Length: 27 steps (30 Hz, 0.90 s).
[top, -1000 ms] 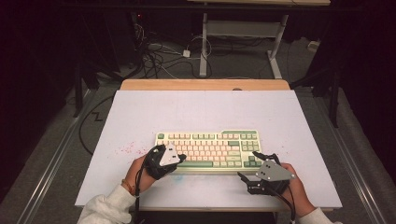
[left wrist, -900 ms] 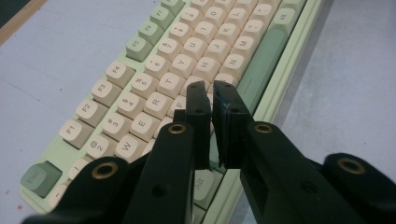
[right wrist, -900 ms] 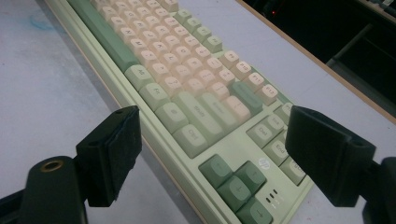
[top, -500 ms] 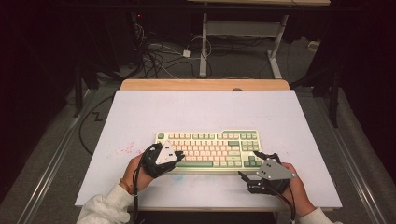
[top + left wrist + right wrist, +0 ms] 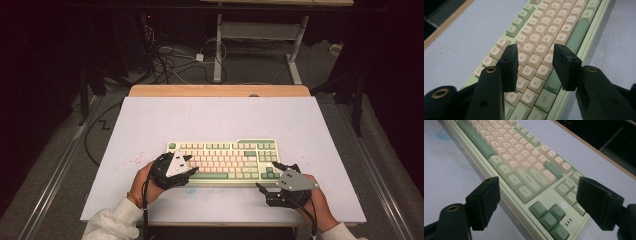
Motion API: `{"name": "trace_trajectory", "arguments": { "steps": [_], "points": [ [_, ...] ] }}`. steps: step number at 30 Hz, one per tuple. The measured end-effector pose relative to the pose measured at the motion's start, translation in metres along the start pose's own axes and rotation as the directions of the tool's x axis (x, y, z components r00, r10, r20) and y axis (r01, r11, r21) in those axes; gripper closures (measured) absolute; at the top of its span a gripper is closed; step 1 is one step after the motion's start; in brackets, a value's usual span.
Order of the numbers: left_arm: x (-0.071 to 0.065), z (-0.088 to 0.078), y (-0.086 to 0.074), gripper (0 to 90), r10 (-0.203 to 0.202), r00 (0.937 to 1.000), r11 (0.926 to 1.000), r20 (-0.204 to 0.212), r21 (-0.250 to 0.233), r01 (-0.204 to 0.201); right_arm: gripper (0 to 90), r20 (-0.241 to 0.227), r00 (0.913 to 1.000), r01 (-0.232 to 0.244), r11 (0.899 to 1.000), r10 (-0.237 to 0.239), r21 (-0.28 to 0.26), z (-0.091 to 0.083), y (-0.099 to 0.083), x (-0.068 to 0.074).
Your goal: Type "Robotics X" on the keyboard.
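I keep the keyboard (image 5: 223, 161) flat near the table's (image 5: 215, 120) front edge so both grippers reach it. My left gripper (image 5: 535, 53) hovers over the letter keys, its fingers (image 5: 510, 65) just opening to about half, holding nothing. My right gripper (image 5: 537, 202) gapes wide at the arrow-key corner, empty.

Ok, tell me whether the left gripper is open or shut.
Open: the left gripper has just been opening, pads apart above the keyboard, nothing between.
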<state>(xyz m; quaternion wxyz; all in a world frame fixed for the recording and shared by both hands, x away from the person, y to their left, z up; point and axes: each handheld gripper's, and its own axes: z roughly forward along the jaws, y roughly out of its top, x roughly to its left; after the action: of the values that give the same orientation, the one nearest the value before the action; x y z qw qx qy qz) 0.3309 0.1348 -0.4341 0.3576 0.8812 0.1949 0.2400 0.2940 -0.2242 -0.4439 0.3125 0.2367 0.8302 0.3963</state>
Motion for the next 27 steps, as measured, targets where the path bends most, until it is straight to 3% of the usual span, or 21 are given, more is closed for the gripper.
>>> {"name": "trace_trajectory", "arguments": {
  "steps": [5,6,7,10,16,21,27],
  "points": [
    [0.000,-0.002,0.000,40.4,0.011,0.9997,0.9996,-0.024,-0.026,-0.011,20.1,0.002,1.0000,0.003,1.000,-0.003,0.001,-0.001,0.001,-0.001],
    [-0.002,-0.002,0.000,35.7,-0.001,0.9984,0.9994,-0.057,-0.035,-0.001,20.2,-0.003,1.0000,-0.003,1.000,0.003,0.000,-0.002,0.001,-0.003],
    [-0.003,-0.003,0.000,25.0,-0.004,0.9968,0.9992,-0.079,-0.039,0.001,20.6,-0.009,0.9999,-0.012,1.000,0.012,-0.001,-0.003,0.002,-0.004],
    [-0.003,-0.003,0.000,25.6,-0.008,0.9980,0.9987,-0.063,-0.050,0.005,21.2,-0.018,0.9997,-0.018,1.000,0.018,0.001,-0.004,0.002,-0.006],
    [-0.005,-0.001,-0.003,17.7,0.016,0.9940,0.9994,-0.108,-0.029,-0.019,21.7,-0.038,0.9991,-0.018,1.000,0.018,0.004,-0.005,0.002,-0.007],
    [-0.005,-0.006,-0.005,17.0,-0.001,0.9940,0.9976,-0.109,-0.069,-0.006,20.4,-0.028,0.9992,-0.029,0.999,0.030,0.015,-0.004,0.001,-0.010],
    [-0.005,-0.012,-0.008,15.3,-0.020,0.9922,0.9964,-0.123,-0.085,0.009,19.3,-0.049,0.9979,-0.040,0.999,0.041,0.033,-0.003,0.001,-0.011]
  ]
}}
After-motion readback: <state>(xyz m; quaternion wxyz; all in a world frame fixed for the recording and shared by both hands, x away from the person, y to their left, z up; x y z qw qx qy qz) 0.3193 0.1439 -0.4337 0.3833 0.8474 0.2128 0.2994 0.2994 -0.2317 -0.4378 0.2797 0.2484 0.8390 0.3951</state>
